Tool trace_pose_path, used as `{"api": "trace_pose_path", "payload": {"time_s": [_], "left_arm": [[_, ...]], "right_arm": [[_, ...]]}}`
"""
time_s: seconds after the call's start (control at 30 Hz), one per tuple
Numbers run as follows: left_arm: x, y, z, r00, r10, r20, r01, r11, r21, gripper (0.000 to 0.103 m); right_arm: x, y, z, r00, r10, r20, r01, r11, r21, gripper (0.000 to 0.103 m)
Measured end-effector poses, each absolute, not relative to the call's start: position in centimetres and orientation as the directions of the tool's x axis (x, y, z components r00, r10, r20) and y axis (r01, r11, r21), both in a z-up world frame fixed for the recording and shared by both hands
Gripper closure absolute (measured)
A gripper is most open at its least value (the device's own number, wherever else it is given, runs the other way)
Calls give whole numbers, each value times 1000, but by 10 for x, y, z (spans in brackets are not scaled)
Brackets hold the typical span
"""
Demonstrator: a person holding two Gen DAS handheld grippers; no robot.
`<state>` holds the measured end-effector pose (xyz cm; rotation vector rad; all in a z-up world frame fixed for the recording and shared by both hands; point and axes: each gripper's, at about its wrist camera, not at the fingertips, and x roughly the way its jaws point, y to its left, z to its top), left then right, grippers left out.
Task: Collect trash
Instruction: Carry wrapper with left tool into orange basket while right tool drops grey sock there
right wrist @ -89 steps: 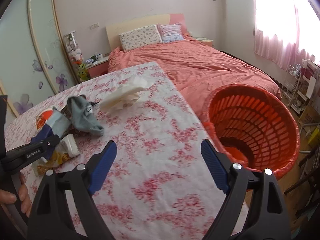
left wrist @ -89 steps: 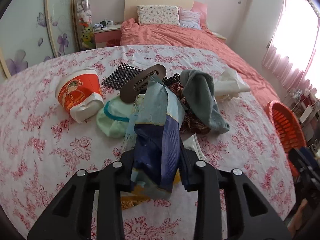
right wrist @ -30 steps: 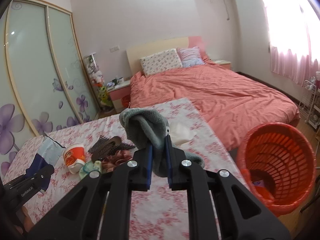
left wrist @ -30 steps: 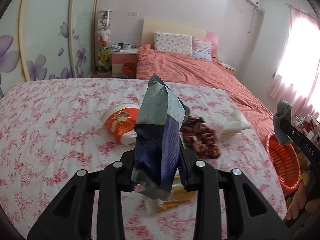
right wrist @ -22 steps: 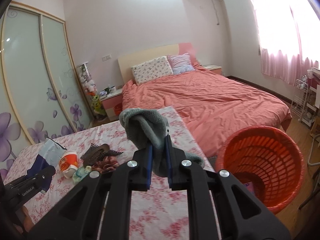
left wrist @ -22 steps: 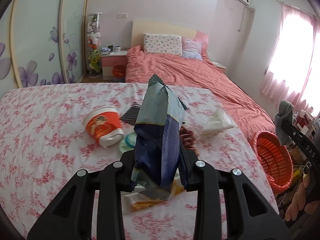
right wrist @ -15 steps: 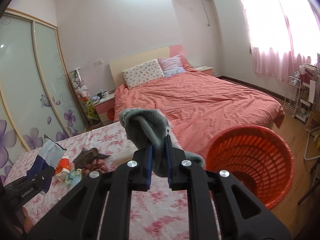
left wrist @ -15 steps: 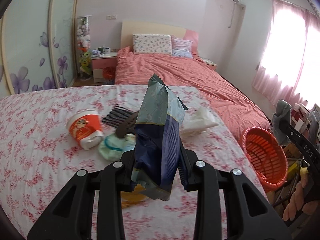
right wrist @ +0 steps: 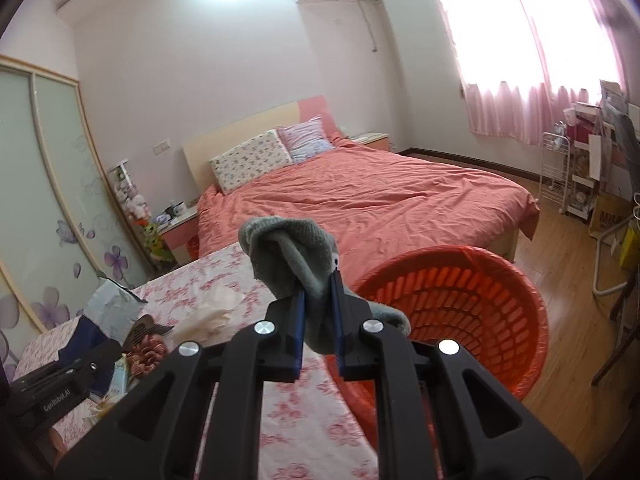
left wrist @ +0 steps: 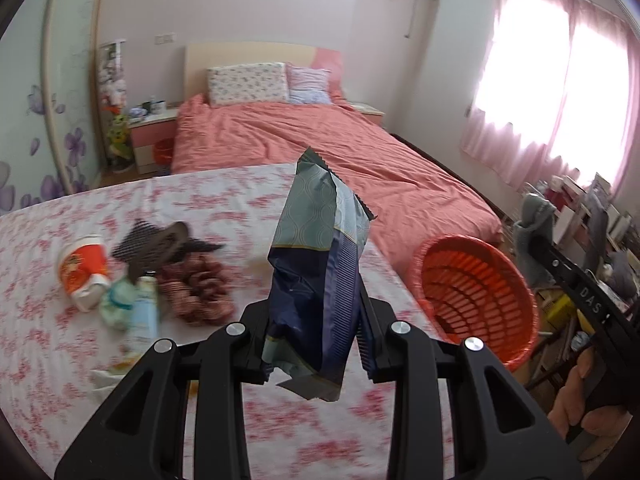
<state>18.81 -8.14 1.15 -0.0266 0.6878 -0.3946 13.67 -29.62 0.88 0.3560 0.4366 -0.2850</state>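
My left gripper (left wrist: 314,344) is shut on a blue and grey-green snack bag (left wrist: 320,256), held upright above the flowered table (left wrist: 48,344). My right gripper (right wrist: 318,320) is shut on a grey sock (right wrist: 296,256), held up beside the rim of the orange basket (right wrist: 472,304). The basket (left wrist: 476,292) stands on the floor off the table's right edge. The right gripper with the sock (left wrist: 532,220) shows at the right of the left wrist view. A red and white paper cup (left wrist: 82,270), a small bottle (left wrist: 142,312) and a crumpled tissue (right wrist: 208,316) lie on the table.
A dark hairbrush (left wrist: 160,244), a red-brown scrunchie pile (left wrist: 196,292) and a mint cloth (left wrist: 116,304) lie on the table. A bed with a coral cover (right wrist: 360,200) stands behind. A white rack (right wrist: 568,176) and clutter stand at the right by the window.
Both grippers have swung right toward the basket with their loads. The basket now looms closer in both views, and the table items have slid left.
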Motion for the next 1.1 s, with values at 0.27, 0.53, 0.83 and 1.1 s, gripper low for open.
{"api": "trace_pose_path", "payload": {"time_s": [0.27, 0.53, 0.83, 1.1], "left_arm": [[190, -155, 8, 632, -476, -611, 480, 860, -173, 70], [200, -229, -7, 559, -537, -632, 585, 795, -159, 69], [210, -242, -37, 538, -466, -703, 565, 818, -109, 39], [197, -194, -37, 642, -325, -694, 467, 884, 18, 25]], "right_arm": [[124, -342, 3, 861, -229, -455, 396, 862, 315, 90], [126, -400, -14, 845, -243, -477, 451, 803, 391, 87], [139, -428, -39, 809, -244, -534, 497, 769, 402, 60], [138, -404, -44, 796, -267, -543, 500, 796, 342, 39]]}}
